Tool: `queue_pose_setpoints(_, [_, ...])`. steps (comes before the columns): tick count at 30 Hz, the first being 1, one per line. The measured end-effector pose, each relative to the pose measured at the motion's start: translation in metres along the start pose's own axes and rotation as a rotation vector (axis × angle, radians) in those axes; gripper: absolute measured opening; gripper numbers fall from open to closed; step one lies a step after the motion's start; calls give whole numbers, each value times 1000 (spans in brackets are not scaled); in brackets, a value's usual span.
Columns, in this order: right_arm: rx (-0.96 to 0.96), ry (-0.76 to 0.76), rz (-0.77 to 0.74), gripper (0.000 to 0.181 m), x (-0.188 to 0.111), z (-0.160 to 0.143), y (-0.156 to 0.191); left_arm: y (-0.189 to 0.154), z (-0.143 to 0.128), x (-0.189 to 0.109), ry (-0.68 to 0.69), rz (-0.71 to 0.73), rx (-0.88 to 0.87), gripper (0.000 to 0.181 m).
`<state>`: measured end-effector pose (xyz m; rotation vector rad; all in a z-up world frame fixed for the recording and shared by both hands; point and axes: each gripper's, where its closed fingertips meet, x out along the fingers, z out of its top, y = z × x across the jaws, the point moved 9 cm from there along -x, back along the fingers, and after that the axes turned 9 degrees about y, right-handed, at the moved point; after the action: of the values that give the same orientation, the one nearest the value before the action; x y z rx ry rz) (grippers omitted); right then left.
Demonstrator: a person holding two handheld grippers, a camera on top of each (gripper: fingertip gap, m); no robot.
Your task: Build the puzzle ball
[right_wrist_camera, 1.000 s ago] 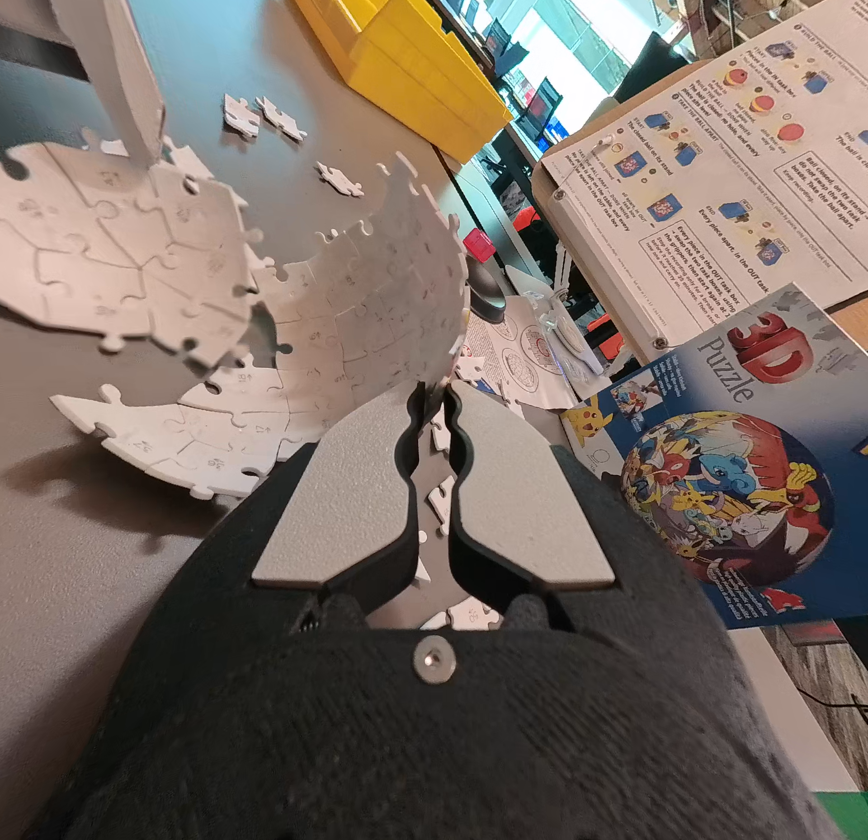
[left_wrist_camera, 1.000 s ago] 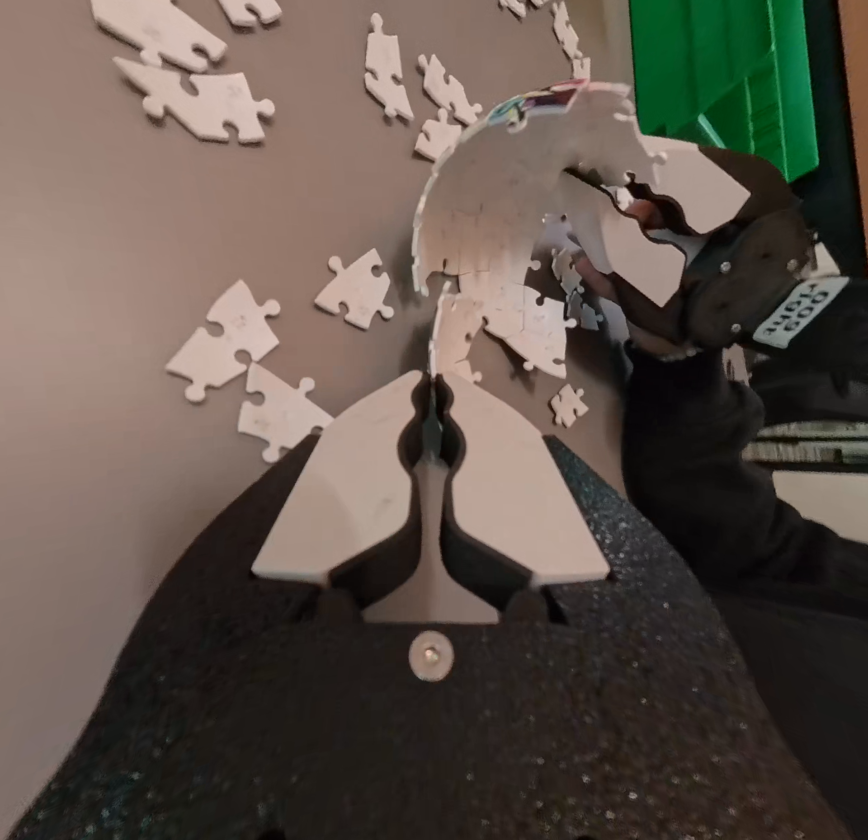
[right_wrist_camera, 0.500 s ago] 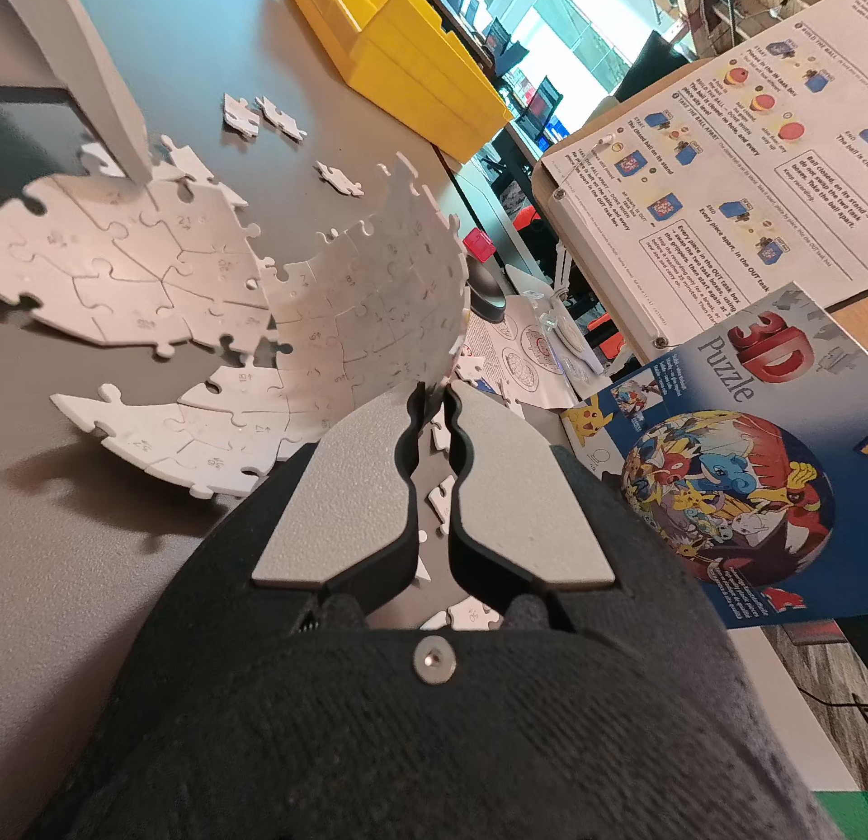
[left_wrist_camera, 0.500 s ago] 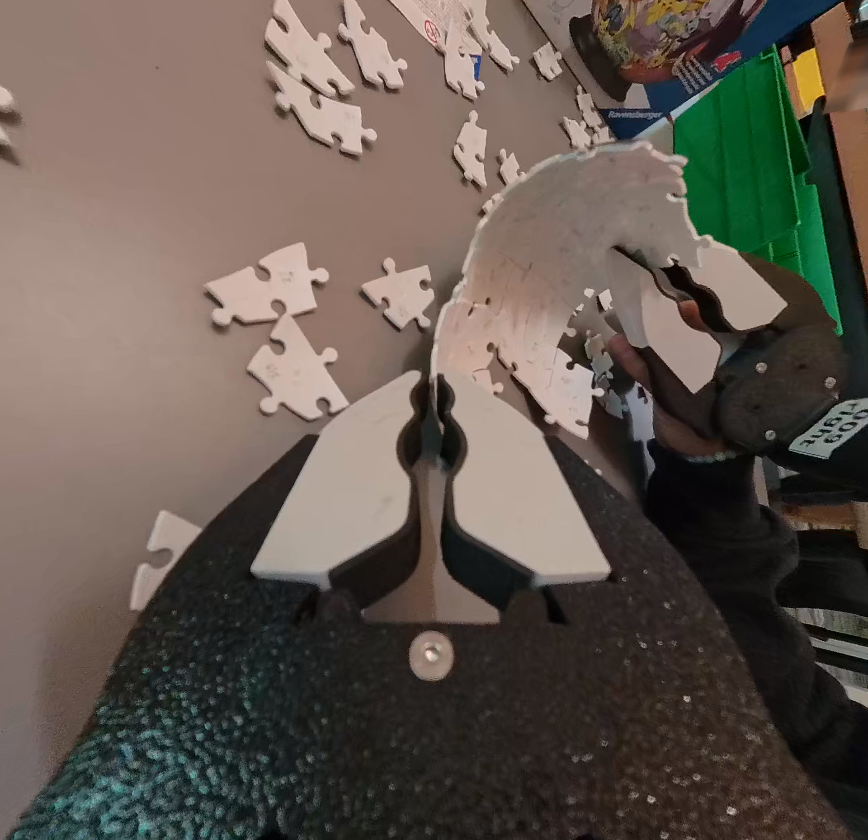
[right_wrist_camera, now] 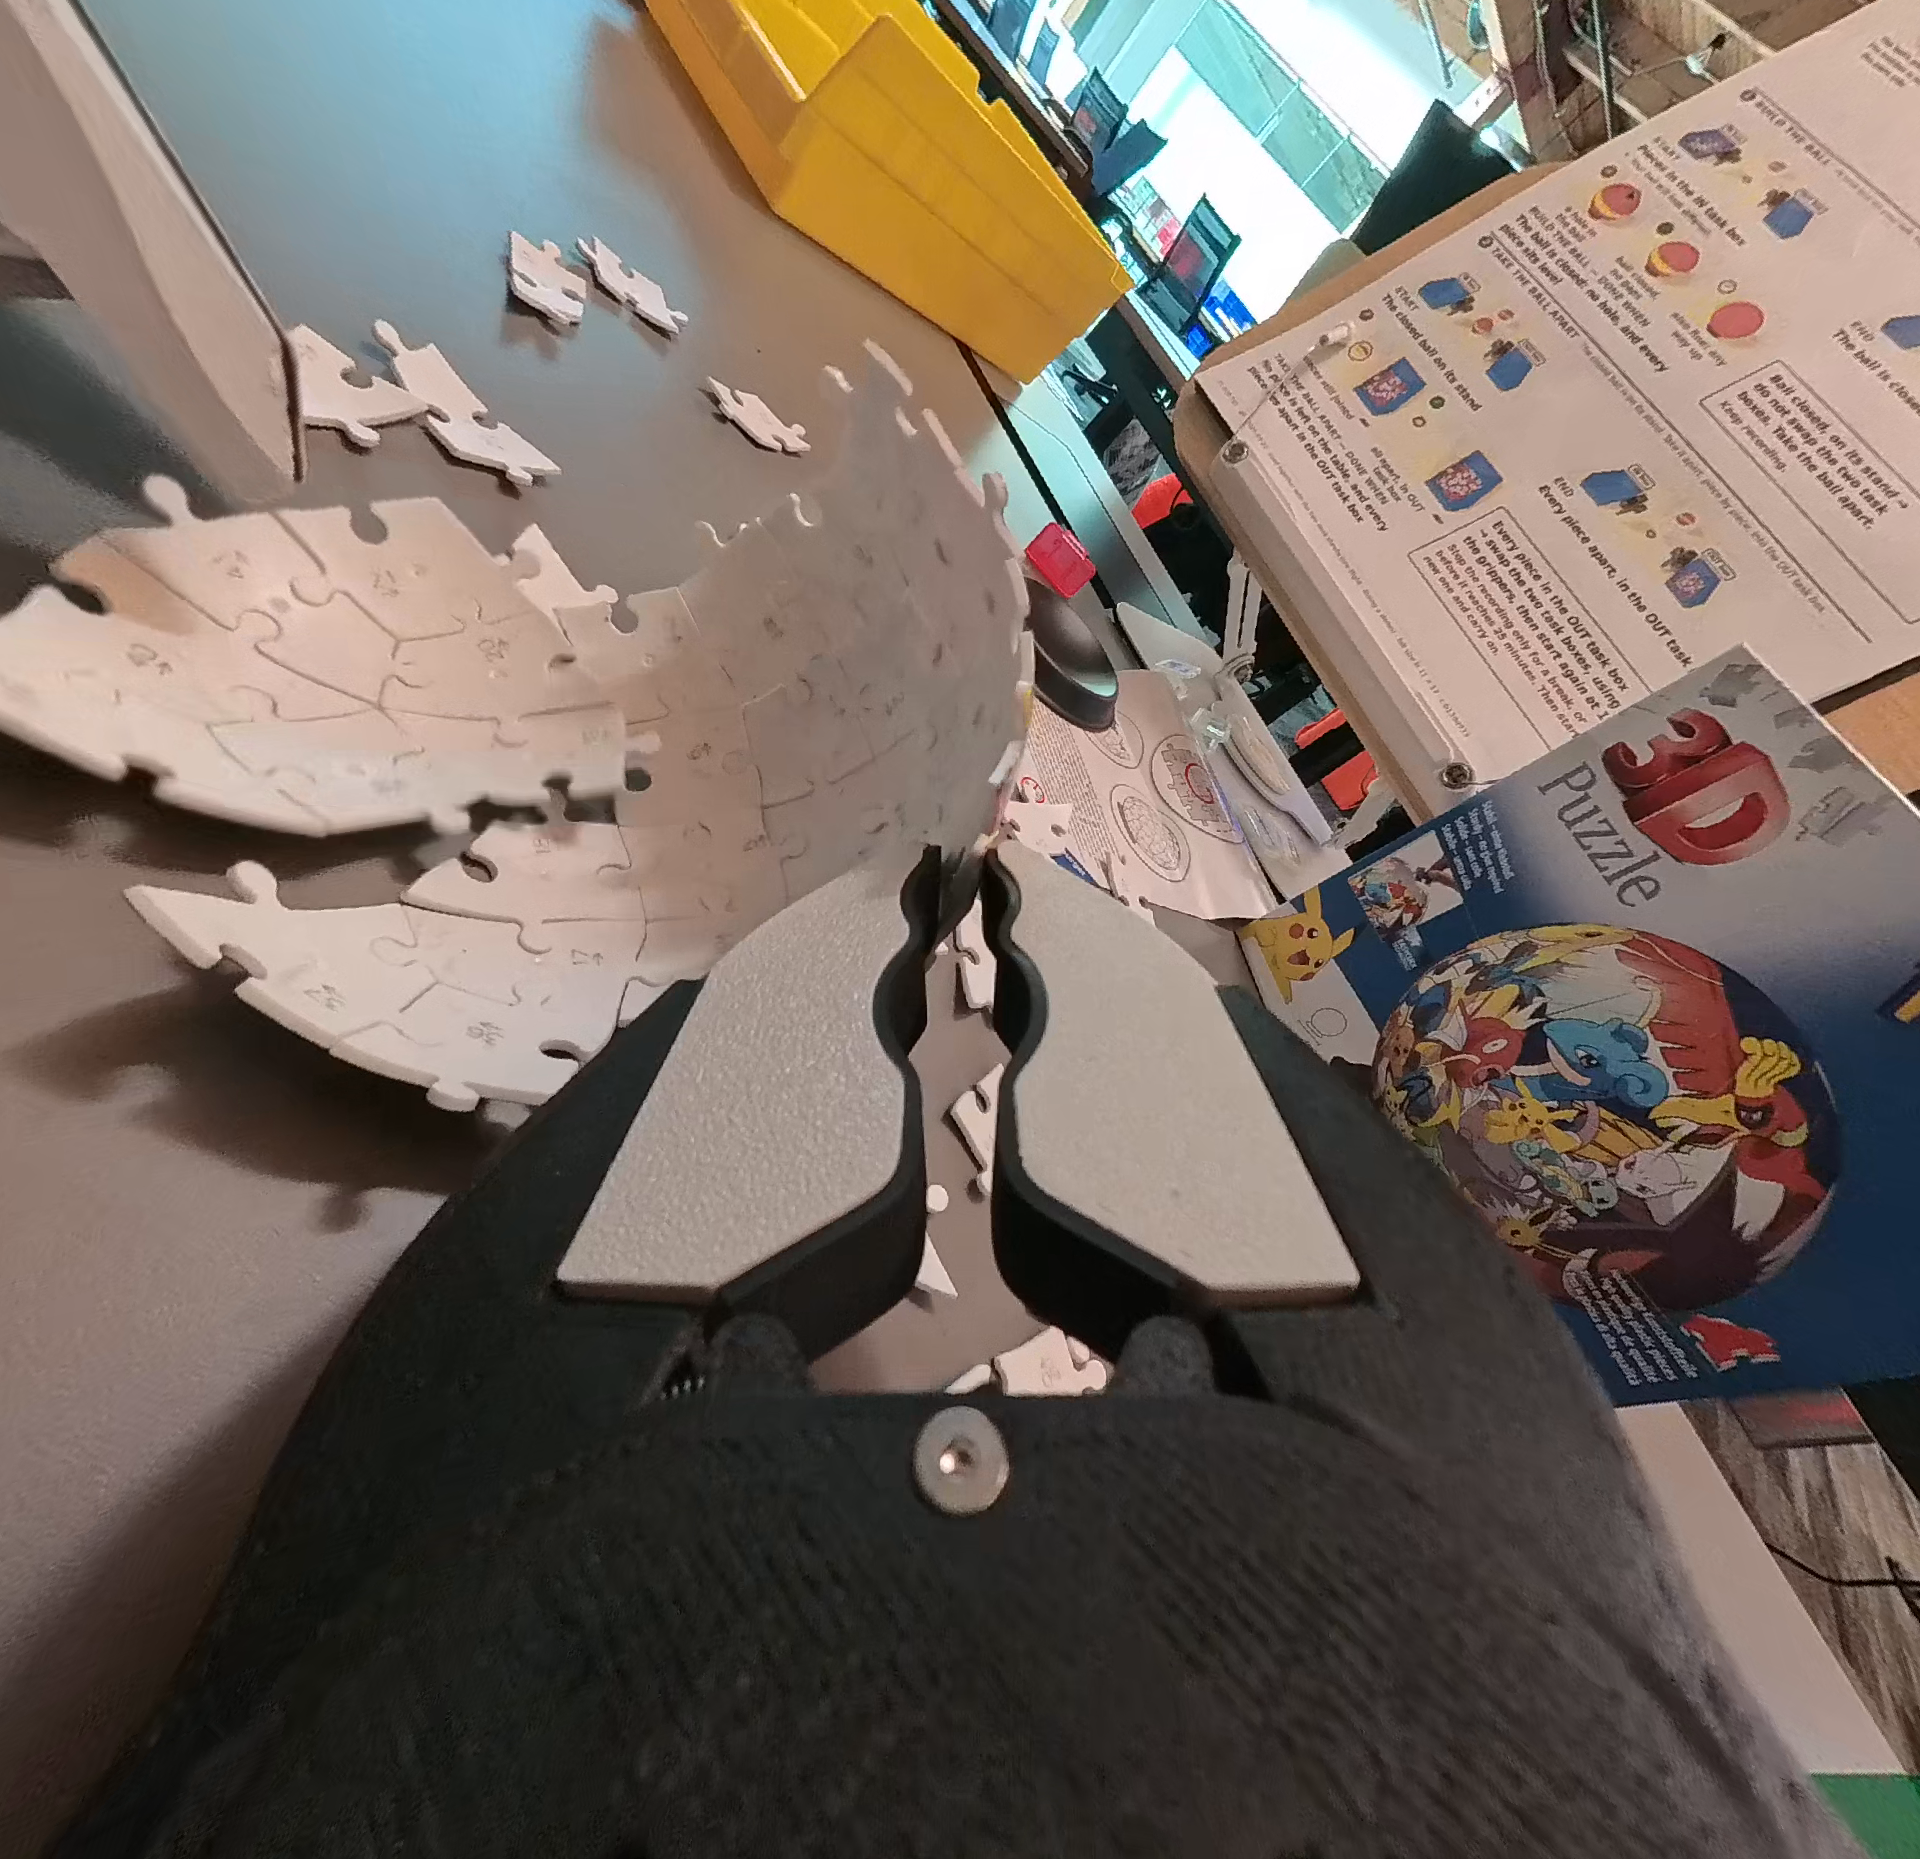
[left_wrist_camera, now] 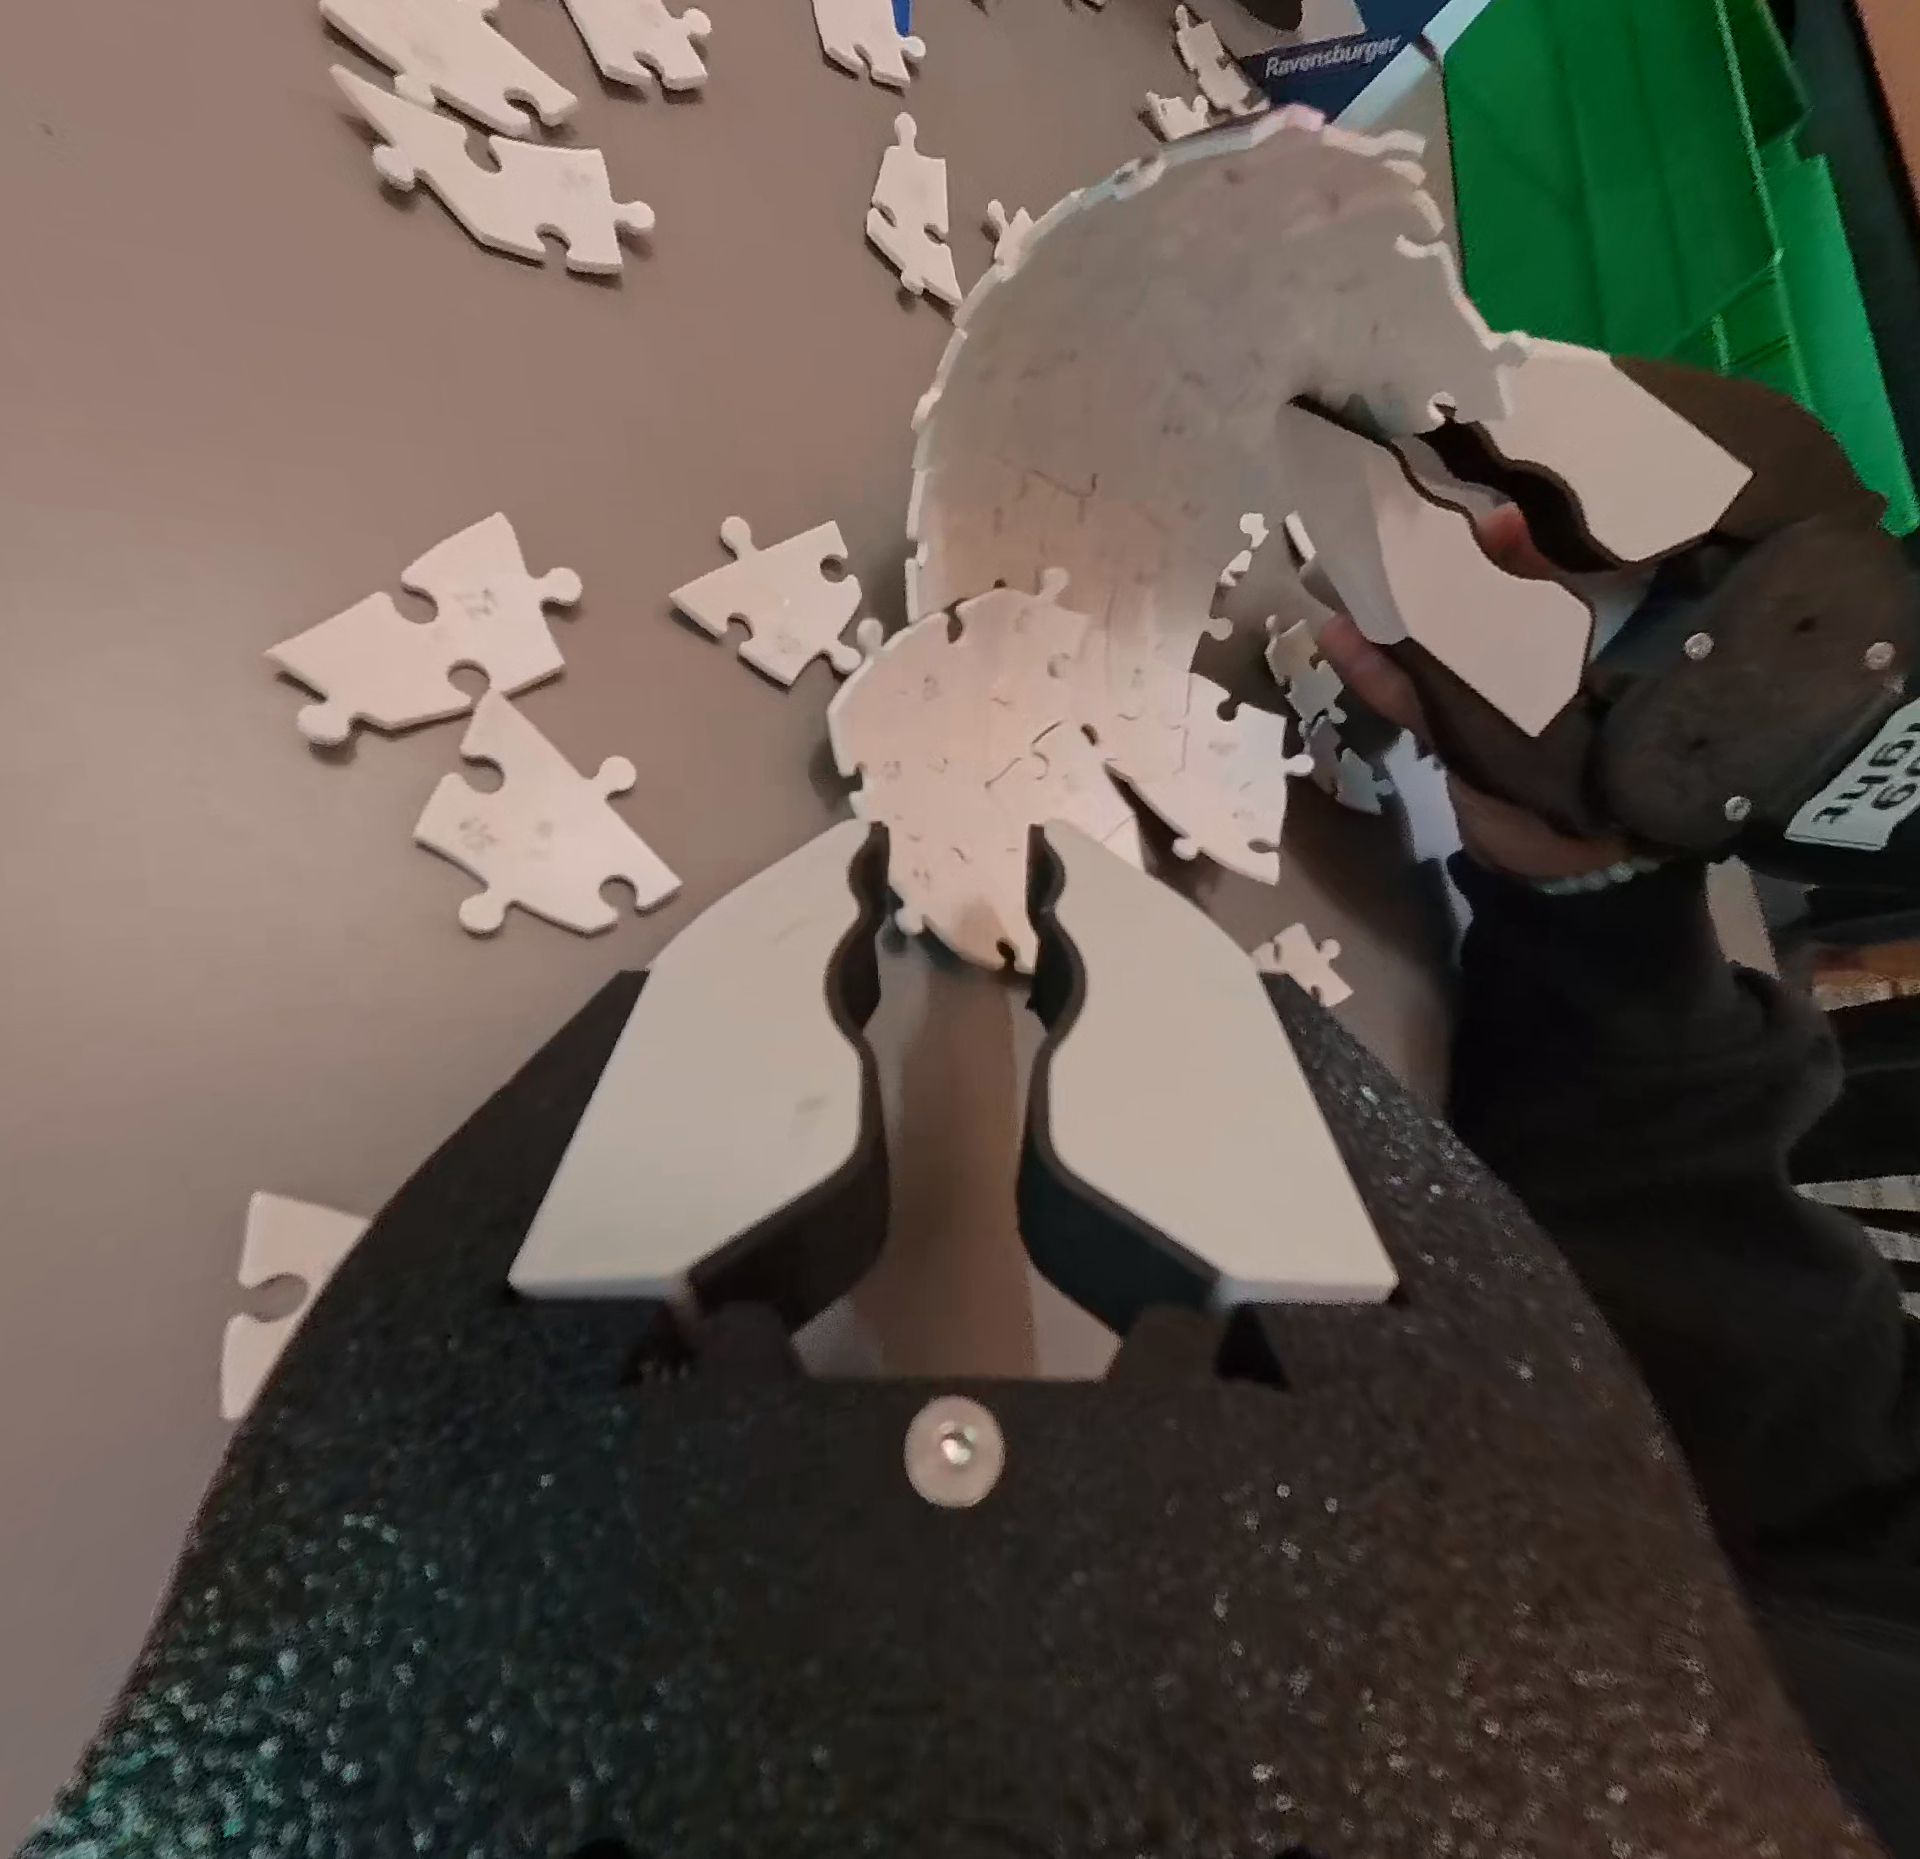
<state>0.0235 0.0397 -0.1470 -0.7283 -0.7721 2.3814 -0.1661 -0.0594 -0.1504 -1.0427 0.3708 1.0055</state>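
Now, the left gripper (left_wrist_camera: 961, 874) has its jaws spread a little, and a small curved cluster of joined pieces (left_wrist_camera: 966, 760) sits between the fingertips; whether the pads press on it I cannot tell. That cluster shows its white underside and reaches away from the claw, its far edge meeting or overlapping the larger shell; which, I cannot tell.

The right gripper (right_wrist_camera: 954, 874) is pinched on the rim of that large curved shell (right_wrist_camera: 831, 646), a partly built bowl of white pieces with its hollow side facing both cameras. From the right wrist view its long arc sweeps from the pinched rim leftward and down, the lower tongue hanging above its shadow on the grey table (right_wrist_camera: 312, 116). In the left wrist view the same shell stands tilted, arching up and to the right toward the right claw, which a gloved hand (left_wrist_camera: 1455, 729) grips from beside it.

Two assembled sections are in play. Loose pieces (left_wrist_camera: 488, 646) lie scattered flat beyond them, too many and too cropped to count surely. Farther out stand one puzzle box (right_wrist_camera: 1600, 1061), one yellow bin (right_wrist_camera: 914, 178), one green bin (left_wrist_camera: 1621, 147) and an instruction sheet (right_wrist_camera: 1621, 375).
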Motion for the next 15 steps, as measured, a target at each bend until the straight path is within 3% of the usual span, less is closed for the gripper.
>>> queue_pose_setpoints(4, [-6,-6,-8,7,-1,1,1,-2,6,-6,-23,63,93,30])
queue_pose_setpoints(6, [-11,-11,-13,7,-1,2,2,-9,14,-8,-56,125,203,29])
queue_pose_setpoints(8, [-26,-9,-22,7,-2,4,3,-25,24,-6,-73,95,357,24])
queue_pose_setpoints(15, [-136,54,-67,8,-4,10,6,-41,44,32,90,258,852,6])
